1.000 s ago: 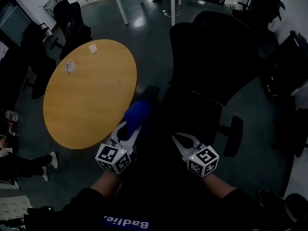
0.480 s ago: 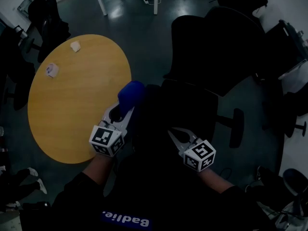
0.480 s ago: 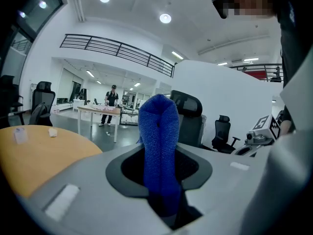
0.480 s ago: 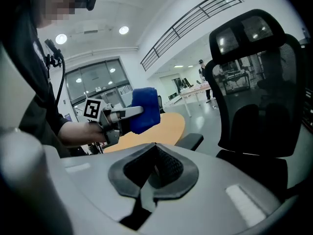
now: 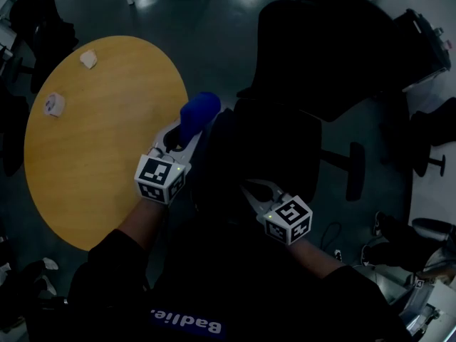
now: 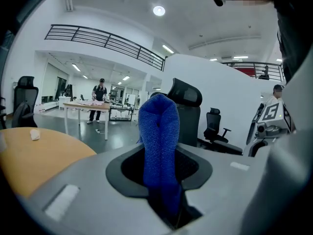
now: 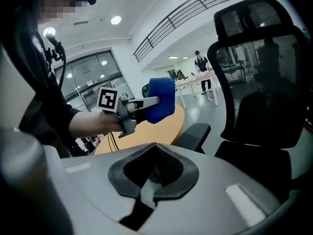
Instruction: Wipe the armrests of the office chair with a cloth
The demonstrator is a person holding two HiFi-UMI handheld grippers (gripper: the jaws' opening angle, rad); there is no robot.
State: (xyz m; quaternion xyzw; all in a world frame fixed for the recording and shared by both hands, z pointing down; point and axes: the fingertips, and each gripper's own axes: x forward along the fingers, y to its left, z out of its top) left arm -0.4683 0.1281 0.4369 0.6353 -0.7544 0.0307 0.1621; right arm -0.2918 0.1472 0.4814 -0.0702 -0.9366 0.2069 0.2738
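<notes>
A blue cloth [image 5: 198, 112] is pinched in my left gripper [image 5: 187, 130], which hangs over the left edge of the black office chair [image 5: 285, 155], close to its dark left armrest [image 7: 193, 135]. In the left gripper view the cloth [image 6: 159, 146] stands up folded between the jaws of the left gripper [image 6: 162, 180]. My right gripper [image 5: 251, 188] is over the front of the seat, shut with nothing in it. In the right gripper view, beyond the right gripper [image 7: 148, 178], the cloth [image 7: 161, 100] floats above the left armrest. The chair's right armrest [image 5: 354, 171] stands apart.
A round wooden table [image 5: 100, 155] sits just left of the chair, with two small white items [image 5: 88, 59] [image 5: 54, 104] on it. More dark chairs [image 5: 427, 41] stand at the right and back left. A person [image 6: 99, 99] stands at a far table.
The head camera has shifted, so table and chair sit lower and further left in view. My left gripper with the cloth stays by the chair's left side; the right gripper has drawn slightly left.
</notes>
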